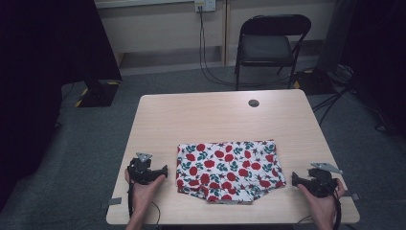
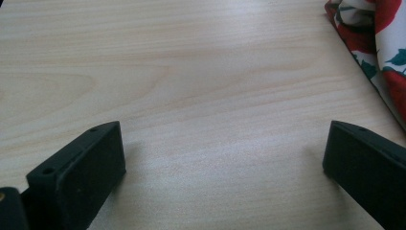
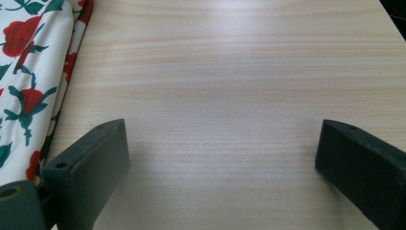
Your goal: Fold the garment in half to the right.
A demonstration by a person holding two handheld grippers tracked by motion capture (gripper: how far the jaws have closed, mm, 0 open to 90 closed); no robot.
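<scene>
Currently, both grippers rest low over the near part of the table (image 1: 158,110), one at each side of a pair of flower-print shorts (image 1: 230,170). The left gripper (image 1: 163,171) sits just beside the garment's left edge with its jaws spread wide and nothing between them; in the left gripper view, bare wood lies between the two black pads and the shorts (image 2: 378,43) enter at the upper right corner. The right gripper (image 1: 294,180) sits just beside the garment's right edge, its jaws likewise wide apart and empty; in the right gripper view the shorts (image 3: 33,72) run along the left side, close to the left jaw.

The shorts lie flat near the front centre of the table, white cloth with red flowers and green leaves, waistband toward the far side and leg openings toward the person. By the look of it, the cloth is thin, light and limp, so it offers no stiffness and will sag and fold when lifted. It is not fragile and is unlikely to slip from padded jaws. A pinch at the outer side seams or waistband corners, taking both layers, appears the soundest hold; a one-sided grip would let the rest drag.

Farther back, a grey grommet (image 1: 253,103) sits in the tabletop, and a black folding chair (image 1: 268,45) stands beyond the table.
</scene>
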